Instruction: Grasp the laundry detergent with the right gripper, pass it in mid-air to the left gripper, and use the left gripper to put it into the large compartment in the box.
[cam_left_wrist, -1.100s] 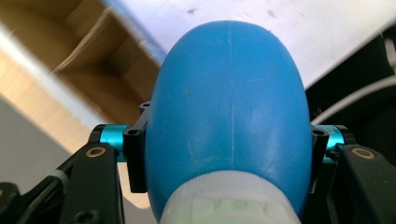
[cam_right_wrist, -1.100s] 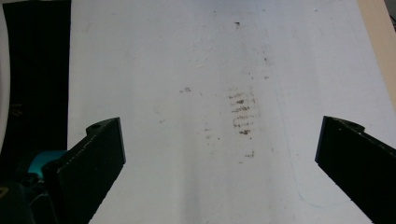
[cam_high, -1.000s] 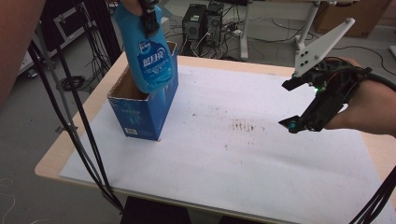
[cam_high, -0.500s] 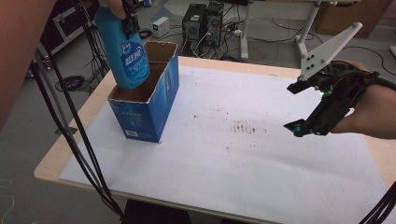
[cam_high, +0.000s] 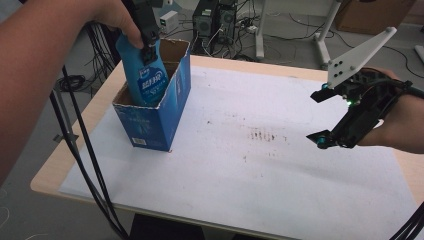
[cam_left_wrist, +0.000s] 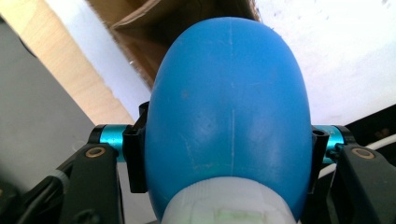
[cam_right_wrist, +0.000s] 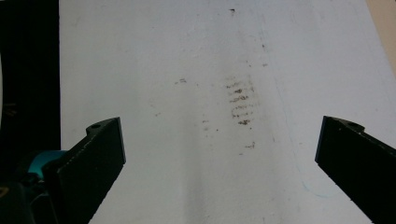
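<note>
**Blue bottle going into the carton**

A blue bottle (cam_high: 146, 75), upper left of the frame, sits partly inside an open blue carton (cam_high: 156, 112), clenched near its neck by the left claw (cam_high: 148, 47). It is not yet released. The right claw (cam_high: 334, 116) hovers at right, spread wide and empty, above the white surface (cam_high: 250, 170).

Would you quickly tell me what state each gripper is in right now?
Left gripper: closed on the blue plastic bottle.
Right gripper: open, holding nothing.
</note>
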